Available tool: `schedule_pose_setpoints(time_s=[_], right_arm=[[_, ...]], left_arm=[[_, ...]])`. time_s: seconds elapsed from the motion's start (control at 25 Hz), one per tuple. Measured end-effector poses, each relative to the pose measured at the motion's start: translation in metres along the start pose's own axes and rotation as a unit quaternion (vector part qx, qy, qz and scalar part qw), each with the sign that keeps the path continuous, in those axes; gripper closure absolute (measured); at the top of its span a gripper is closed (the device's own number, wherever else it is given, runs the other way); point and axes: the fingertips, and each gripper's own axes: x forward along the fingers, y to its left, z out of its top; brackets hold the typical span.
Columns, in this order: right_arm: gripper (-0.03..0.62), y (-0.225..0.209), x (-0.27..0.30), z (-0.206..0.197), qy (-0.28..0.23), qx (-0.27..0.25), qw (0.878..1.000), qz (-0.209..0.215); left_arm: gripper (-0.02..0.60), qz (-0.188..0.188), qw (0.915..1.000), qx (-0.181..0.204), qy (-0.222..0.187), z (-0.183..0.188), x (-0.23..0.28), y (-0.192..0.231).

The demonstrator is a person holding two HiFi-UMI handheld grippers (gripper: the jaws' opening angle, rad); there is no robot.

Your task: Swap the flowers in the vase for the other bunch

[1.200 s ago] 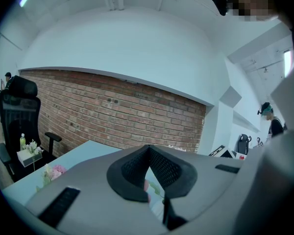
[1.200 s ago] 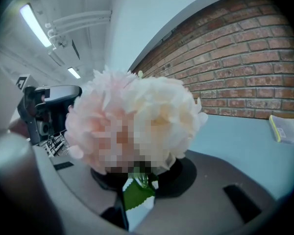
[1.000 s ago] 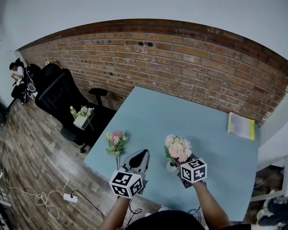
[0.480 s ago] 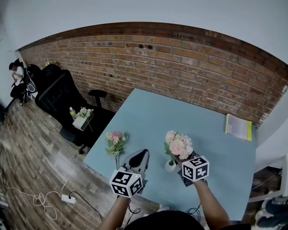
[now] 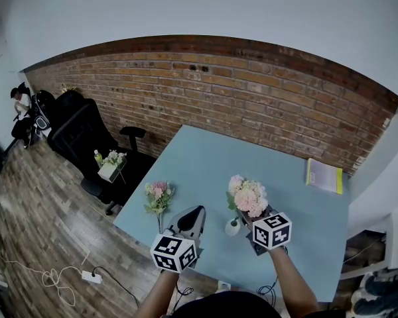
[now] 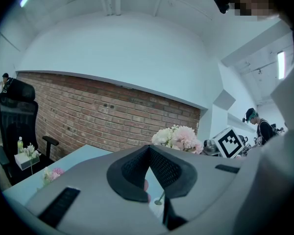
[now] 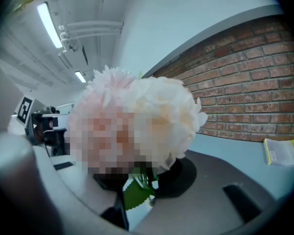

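1. the pale bunch (image 5: 247, 197) is grasped by the right hand-held gripper (image 5: 251, 218) just above the vase (image 5: 233, 227): removal step.
2. the left hand-held gripper (image 5: 194, 214) is clenched, empty.
3. next, the bunch must be laid aside on the worktop (image 5: 285, 177).

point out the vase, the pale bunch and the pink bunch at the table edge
vase (image 5: 232, 228), head view, its white body
pale bunch (image 5: 247, 198), head view, the middle bloom
pink bunch (image 5: 159, 193), head view, its pink bloom
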Motion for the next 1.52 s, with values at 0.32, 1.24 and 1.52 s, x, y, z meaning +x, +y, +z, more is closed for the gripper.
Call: schedule_pose_setpoints(time_s=[0.32, 1.24, 1.52], right_arm=[[0.48, 0.005, -0.018, 0.014, -0.02, -0.005, 1.0, -0.012], [0.48, -0.021, -0.066, -0.011, -0.016, 0.042, 0.997, -0.066], [0.48, -0.041, -0.077, -0.039, 0.006, 0.086, 0.993, -0.087]], left_arm=[[0.581, -0.012, 0.9999, 0.001, -0.001, -0.001, -0.005, -0.014], [0.581, -0.062, 0.998, 0.002, 0.009, -0.013, 0.0, -0.047], [0.581, -0.078, 0.9968, 0.001, 0.016, -0.016, 0.007, -0.057]])
